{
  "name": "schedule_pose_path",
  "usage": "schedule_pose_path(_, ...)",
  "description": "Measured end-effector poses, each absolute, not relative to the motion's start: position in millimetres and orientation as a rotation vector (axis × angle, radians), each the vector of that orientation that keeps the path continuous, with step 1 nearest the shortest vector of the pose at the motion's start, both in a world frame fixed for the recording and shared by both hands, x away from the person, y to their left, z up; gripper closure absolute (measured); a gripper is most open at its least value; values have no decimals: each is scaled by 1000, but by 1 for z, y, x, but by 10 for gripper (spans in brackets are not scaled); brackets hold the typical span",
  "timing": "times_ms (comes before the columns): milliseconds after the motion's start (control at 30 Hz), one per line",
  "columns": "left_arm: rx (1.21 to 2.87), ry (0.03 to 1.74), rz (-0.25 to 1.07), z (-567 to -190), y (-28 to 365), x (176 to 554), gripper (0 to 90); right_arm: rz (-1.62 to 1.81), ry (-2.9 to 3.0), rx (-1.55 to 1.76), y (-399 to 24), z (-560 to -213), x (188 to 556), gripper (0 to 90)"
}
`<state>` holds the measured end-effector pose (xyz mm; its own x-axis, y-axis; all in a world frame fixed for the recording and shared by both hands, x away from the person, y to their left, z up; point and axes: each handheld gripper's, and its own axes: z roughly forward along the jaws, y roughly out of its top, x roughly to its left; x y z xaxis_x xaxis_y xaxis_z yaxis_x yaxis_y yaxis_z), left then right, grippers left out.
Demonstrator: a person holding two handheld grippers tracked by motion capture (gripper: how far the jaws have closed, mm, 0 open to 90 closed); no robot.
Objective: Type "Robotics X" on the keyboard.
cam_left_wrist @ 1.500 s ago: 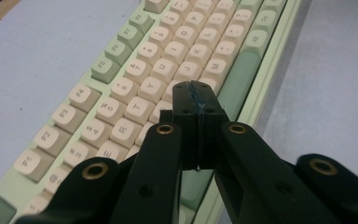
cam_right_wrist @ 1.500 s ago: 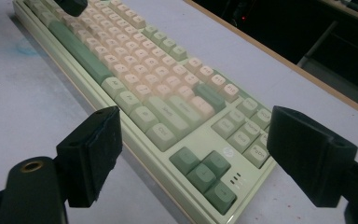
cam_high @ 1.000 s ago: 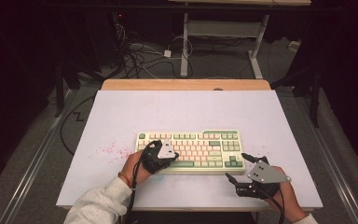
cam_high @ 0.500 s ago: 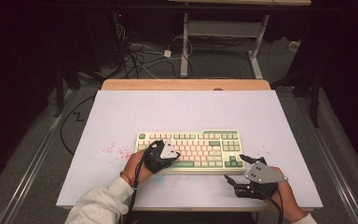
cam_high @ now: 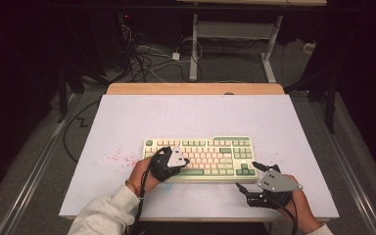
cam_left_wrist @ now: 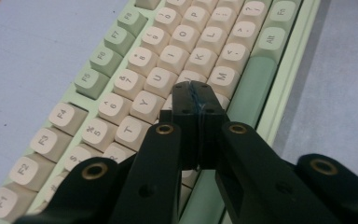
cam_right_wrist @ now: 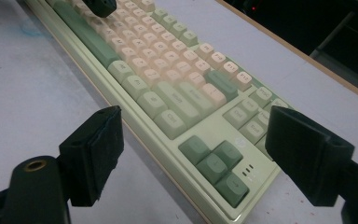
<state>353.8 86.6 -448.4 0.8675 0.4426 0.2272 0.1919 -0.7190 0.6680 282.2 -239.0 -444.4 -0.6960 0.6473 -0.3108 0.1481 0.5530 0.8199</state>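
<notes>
A cream and green keyboard (cam_high: 210,147) lies on the white table, near its front. My left gripper (cam_high: 184,160) is shut with nothing between its jaws. In the left gripper view its tips (cam_left_wrist: 193,93) rest on or just above the letter keys (cam_left_wrist: 142,77), beside the green space bar (cam_left_wrist: 249,91); I cannot tell if they touch. My right gripper (cam_high: 247,175) stands open just off the keyboard's front right corner. Its pads (cam_right_wrist: 95,149) frame the dark green arrow keys (cam_right_wrist: 214,165) without touching them. The left gripper's tip (cam_right_wrist: 100,5) shows far off over the keys.
The white table top (cam_high: 191,112) has a wooden strip (cam_high: 196,88) along its far edge. Red specks (cam_high: 120,156) mark the surface left of the keyboard. Beyond the table, cables (cam_high: 147,56) and a desk frame (cam_high: 235,34) stand on the floor.
</notes>
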Motion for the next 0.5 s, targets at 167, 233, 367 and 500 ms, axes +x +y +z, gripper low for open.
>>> schedule_pose_path(167, 2356, 463, 511, -445, 90, 353, 869, 1077, 2181, 635, -239, -444, 282, 200)
schedule_pose_path(233, 2347, 467, 516, -443, 91, 352, 869, 1077, 2182, 639, -240, -444, 282, 200)
schedule_pose_path(367, 2322, 476, 527, -439, 95, 352, 870, 1078, 2182, 640, -240, -444, 283, 200)
schedule_pose_path(500, 2306, 486, 529, -435, 101, 351, 870, 1087, 2189, 646, -241, -444, 284, 201)
